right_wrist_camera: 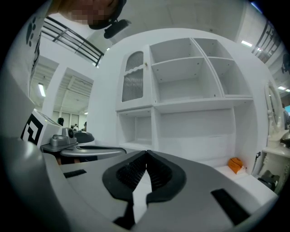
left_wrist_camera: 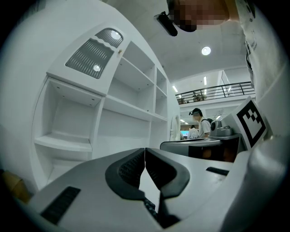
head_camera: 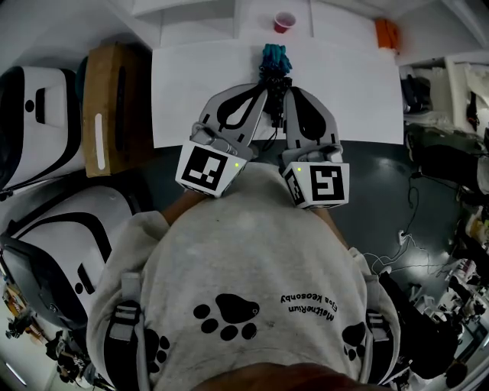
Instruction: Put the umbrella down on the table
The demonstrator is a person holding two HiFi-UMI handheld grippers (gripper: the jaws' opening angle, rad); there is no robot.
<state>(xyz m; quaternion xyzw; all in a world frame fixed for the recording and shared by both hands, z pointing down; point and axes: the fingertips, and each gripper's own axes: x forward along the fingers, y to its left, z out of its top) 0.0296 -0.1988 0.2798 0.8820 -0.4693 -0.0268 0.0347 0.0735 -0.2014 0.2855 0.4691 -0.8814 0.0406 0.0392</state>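
In the head view a folded umbrella (head_camera: 275,56), teal at its far end and black toward me, lies lengthwise on the white table (head_camera: 191,84). My left gripper (head_camera: 264,82) and right gripper (head_camera: 289,88) hover side by side over the table's near edge, with the umbrella's black end showing between their tips. In the left gripper view the left gripper (left_wrist_camera: 145,152) has its black pads meeting at the tips with nothing between them. The right gripper (right_wrist_camera: 146,154) looks the same in its own view. Both point level at white shelves, and neither gripper view shows the umbrella.
A red cup (head_camera: 284,21) stands at the table's far edge. An orange object (head_camera: 386,32) sits at the back right. A cardboard box (head_camera: 103,107) and white pods (head_camera: 38,114) crowd the left side. Cables lie on the dark floor (head_camera: 397,244). A white shelf unit (right_wrist_camera: 190,90) rises ahead.
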